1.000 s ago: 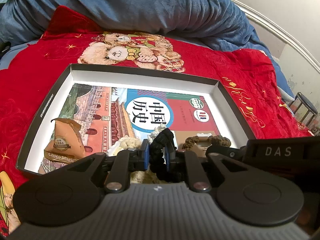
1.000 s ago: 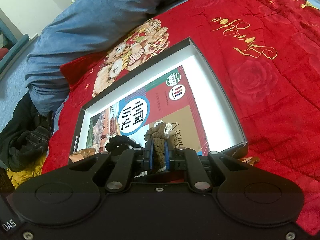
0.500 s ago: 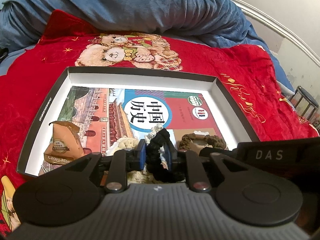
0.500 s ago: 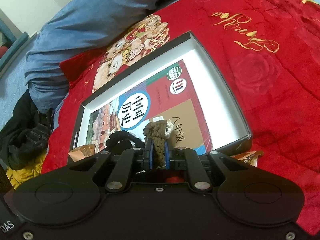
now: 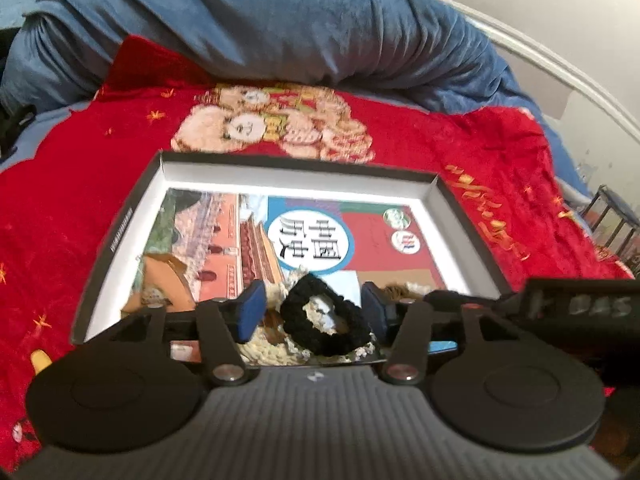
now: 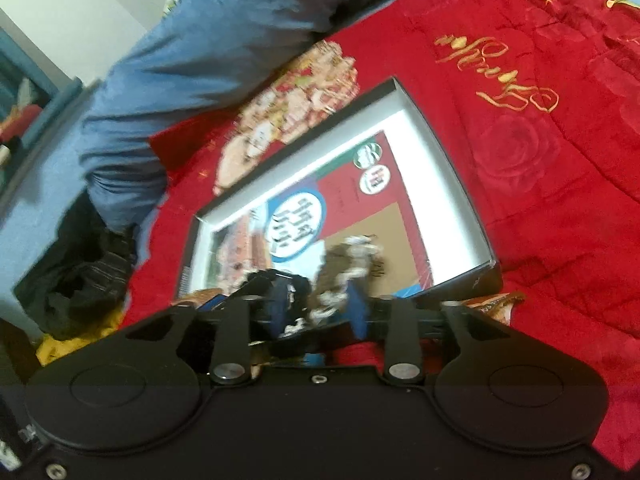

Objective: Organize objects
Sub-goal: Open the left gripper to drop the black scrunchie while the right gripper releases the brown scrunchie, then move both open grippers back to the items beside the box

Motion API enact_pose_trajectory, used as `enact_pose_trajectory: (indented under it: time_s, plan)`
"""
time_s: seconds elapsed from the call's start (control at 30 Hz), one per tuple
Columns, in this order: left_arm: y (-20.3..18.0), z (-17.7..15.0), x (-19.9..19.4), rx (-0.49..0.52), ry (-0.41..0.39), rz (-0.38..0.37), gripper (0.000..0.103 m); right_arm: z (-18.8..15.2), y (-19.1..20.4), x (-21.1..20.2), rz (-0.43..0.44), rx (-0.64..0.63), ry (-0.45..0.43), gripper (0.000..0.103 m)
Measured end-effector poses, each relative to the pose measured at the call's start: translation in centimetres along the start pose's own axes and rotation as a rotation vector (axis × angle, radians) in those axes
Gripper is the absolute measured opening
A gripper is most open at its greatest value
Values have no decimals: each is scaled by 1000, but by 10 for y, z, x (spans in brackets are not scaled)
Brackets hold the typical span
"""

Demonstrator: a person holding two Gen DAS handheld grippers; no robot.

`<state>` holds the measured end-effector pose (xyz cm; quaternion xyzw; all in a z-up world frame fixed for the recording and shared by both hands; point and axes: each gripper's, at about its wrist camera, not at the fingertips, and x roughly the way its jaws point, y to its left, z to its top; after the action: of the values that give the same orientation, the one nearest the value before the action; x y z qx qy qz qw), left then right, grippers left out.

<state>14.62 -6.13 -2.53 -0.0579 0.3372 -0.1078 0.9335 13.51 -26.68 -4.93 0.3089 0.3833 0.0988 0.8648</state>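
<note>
A shallow black box (image 5: 296, 164) with a white inside lies on the red blanket and holds a history book (image 5: 312, 236). My left gripper (image 5: 312, 310) hangs over the box's near edge, its jaws opening. A black scrunchie (image 5: 294, 320) lies loose between the fingers on a cream scrunchie (image 5: 272, 348), touching neither pad. In the blurred right wrist view, my right gripper (image 6: 319, 306) is over the same box (image 6: 440, 148), jaws opening. A brown scrunchie (image 6: 336, 264) sits between and just past its fingers, and the pads appear to stand off it. It also shows as the brown scrunchie (image 5: 400, 290) beside the left gripper.
An orange snack packet (image 5: 160, 284) lies in the box's near left corner. Another packet (image 6: 492, 300) pokes out beside the box. A blue duvet (image 5: 280, 20) is heaped behind the box. Dark clothes (image 6: 80, 264) lie at the left. A metal stool (image 5: 612, 216) stands at the right.
Both grippers were shut on their scrunchies and have since spread their jaws. The black scrunchie, pinched upright before, now lies flat on the cream one. The brown one has slipped free.
</note>
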Motion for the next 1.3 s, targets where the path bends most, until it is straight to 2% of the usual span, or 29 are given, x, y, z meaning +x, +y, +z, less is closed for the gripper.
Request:
enact_pose_trajectory:
  time_s: [0.03, 0.17, 0.3, 0.4, 0.57, 0.8, 0.87, 0.97, 1.1, 1.23, 1.3]
  plan:
    - [1, 2, -5, 4, -12, -6, 72, 0, 1, -7, 18, -2, -12, 49]
    - [3, 10, -30, 19, -65, -3, 72, 1, 3, -46, 102, -16, -67, 49]
    - [6, 14, -59, 5, -107, -49, 77, 2, 1, -89, 137, -27, -129, 54]
    - [0, 12, -81, 20, -137, -61, 80, -1, -2, -114, 121, -23, -165, 58]
    - [-17, -6, -107, 70, -135, -100, 81, -15, -14, -139, 44, 23, -191, 58]
    - [-59, -46, -117, 206, -144, -123, 81, -15, -28, -137, -35, 76, -206, 59]
    - [-67, -57, -109, 199, -124, -134, 81, -13, -32, -130, -49, 99, -199, 61]
    - [-71, -69, -93, 153, -100, -106, 81, -10, -38, -114, -73, 115, -165, 62]
    - [-74, -74, -71, 142, -68, -82, 76, -8, -39, -90, -123, 114, -114, 62]
    - [-78, -79, -52, 152, -57, -26, 71, -10, -38, -68, -88, 110, -46, 62]
    - [-79, -84, -46, 161, -54, 0, 64, -11, -35, -60, -97, 95, -35, 62]
